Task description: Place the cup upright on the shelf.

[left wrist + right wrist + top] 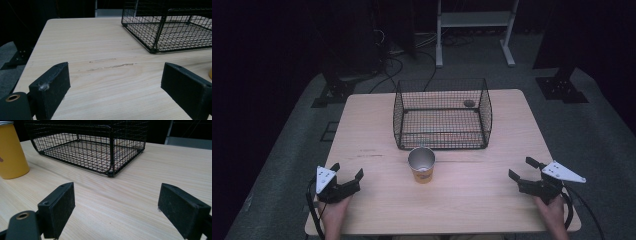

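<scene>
A yellow cup (422, 165) with a silver rim stands upright at the table's middle, just in front of a black wire basket (442, 114). In the right gripper view the cup (11, 151) is at the far left and the basket (87, 147) lies ahead. In the left gripper view the basket (172, 27) is at the upper right. My left gripper (347, 172) rests low at the table's front left, open, nothing between its jaws. My right gripper (523, 169) sits at the front right, open and empty. Both are well apart from the cup.
The light wooden table (362, 125) has bare wood on both sides of the basket. A small dark round thing (469, 103) lies at the basket's far right corner. Past the table are a white metal frame (474, 30), cables and dark stands on grey floor.
</scene>
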Demonstrator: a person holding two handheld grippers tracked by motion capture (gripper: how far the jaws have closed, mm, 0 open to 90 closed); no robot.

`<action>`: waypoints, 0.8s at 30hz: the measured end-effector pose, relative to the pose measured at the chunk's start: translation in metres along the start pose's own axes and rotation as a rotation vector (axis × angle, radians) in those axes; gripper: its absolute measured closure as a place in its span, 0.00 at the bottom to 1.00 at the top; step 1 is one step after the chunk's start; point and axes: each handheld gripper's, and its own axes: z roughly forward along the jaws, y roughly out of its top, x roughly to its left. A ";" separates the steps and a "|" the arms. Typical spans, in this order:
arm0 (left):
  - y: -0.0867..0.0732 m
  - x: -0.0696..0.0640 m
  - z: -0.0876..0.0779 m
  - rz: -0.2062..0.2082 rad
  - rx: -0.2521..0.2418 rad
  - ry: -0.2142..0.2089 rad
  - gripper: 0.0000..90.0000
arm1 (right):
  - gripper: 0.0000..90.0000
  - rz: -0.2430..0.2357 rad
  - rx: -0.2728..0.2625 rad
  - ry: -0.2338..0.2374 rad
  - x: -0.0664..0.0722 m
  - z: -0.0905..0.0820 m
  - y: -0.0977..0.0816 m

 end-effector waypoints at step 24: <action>0.008 -0.035 0.007 0.069 -0.017 -0.119 0.02 | 0.15 -0.002 0.005 -0.001 0.000 0.001 0.000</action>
